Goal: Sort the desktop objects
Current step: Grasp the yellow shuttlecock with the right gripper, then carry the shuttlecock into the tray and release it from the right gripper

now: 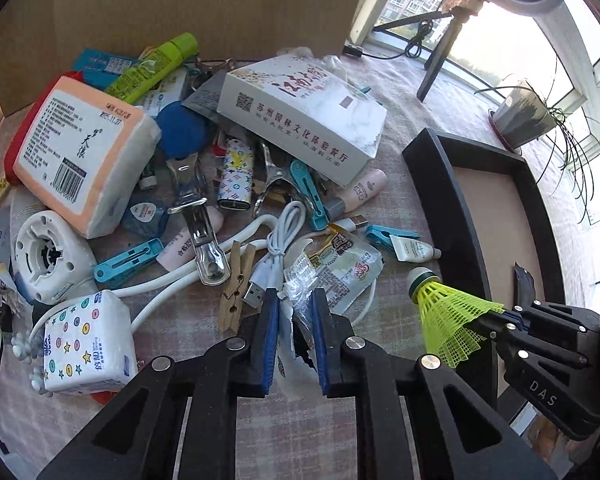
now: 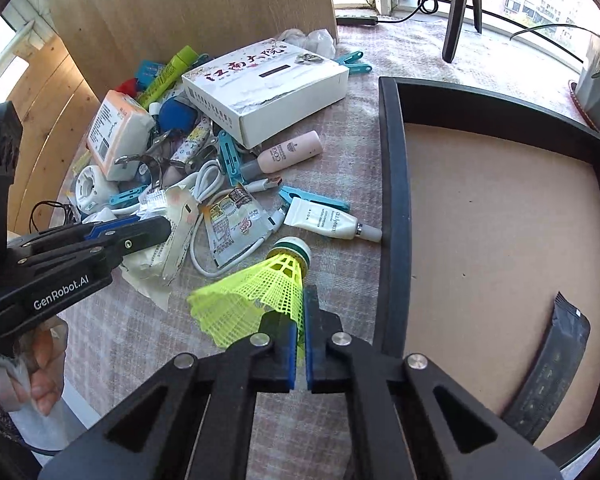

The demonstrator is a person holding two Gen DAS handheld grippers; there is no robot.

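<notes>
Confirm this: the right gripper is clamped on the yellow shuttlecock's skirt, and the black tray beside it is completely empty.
Not quite. The right gripper is clamped on the yellow shuttlecock by its skirt, but the black tray is not empty: the right wrist view shows a dark packet lying inside it, near its lower right corner.

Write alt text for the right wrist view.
The right tool pinches a yellow plastic shuttlecock by its skirt beside a black tray holding one dark packet. To its left, the left tool grips a torn white wrapper near cluttered desk items.
</notes>
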